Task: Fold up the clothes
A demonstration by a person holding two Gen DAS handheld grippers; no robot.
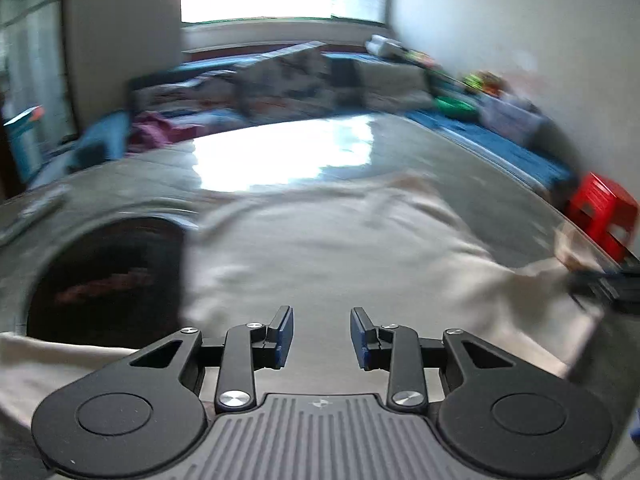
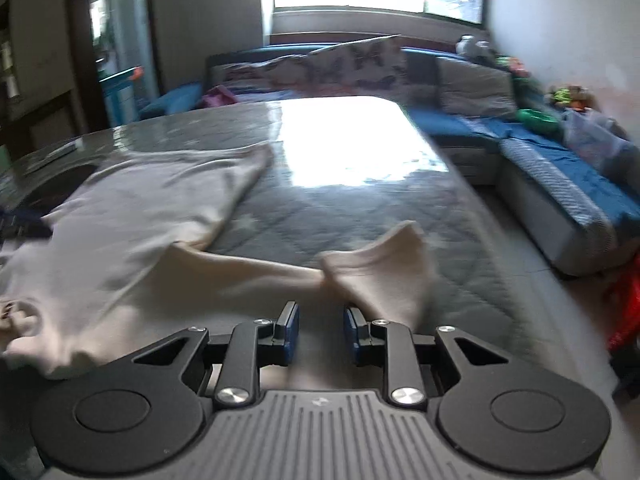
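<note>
Where the grey quilt covers the table, one cream garment lies spread, blurred in both views. Left tongs: jaws apart, nothing between them, garment body just ahead and under them. Right tongs: jaws slightly apart, empty, a twisted sleeve just ahead, garment body off to their left. Blue sofa beyond, to the right.

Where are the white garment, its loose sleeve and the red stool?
white garment [image 2: 132, 216]: right wrist view, on the flat body panel.
loose sleeve [image 2: 384, 268]: right wrist view, on the flared cuff end.
red stool [image 1: 602, 204]: left wrist view, on its top.
</note>
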